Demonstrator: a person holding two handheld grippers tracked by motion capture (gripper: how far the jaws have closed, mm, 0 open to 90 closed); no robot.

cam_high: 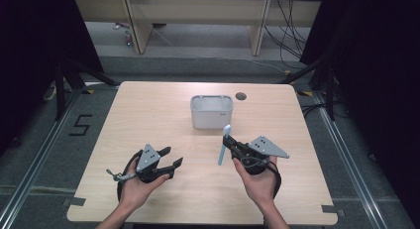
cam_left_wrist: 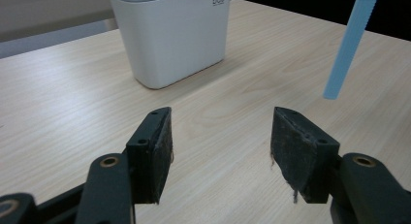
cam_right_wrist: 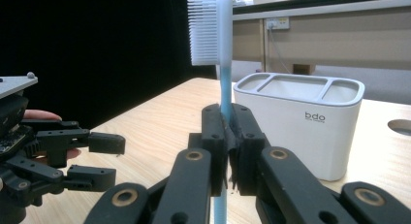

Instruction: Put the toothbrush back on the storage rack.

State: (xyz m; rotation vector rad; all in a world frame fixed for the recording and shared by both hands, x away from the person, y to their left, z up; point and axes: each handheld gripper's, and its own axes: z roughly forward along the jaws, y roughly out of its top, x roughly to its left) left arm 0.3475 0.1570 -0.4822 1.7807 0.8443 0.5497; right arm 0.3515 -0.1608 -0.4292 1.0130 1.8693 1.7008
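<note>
So from my seat, the white holder sits toward the far middle of the table, and I'm placing everything off that. My right gripper is just on the near side of the holder, a bit toward its right corner, and its jaws are clamped tight on a light blue toothbrush. In the right gripper view the toothbrush stands pretty much straight up between the pads, bristle head on top with the white bristles facing left, handle running down past the jaws, and the holder is right behind it with its three top compartments showing, plus a small grey logo on the front wall. The brush is clear of the holder, not in any compartment. My left gripper is nearer me and off to the holder's left, well apart from it. Its jaws are spread wide with nothing between them, just bare wood showing through the gap in the left gripper view. From that camera the holder is up ahead and the lower end of the blue handle hangs in at upper right, above the tabletop. There's a round cable hole in the table just past the holder's right side.
</note>
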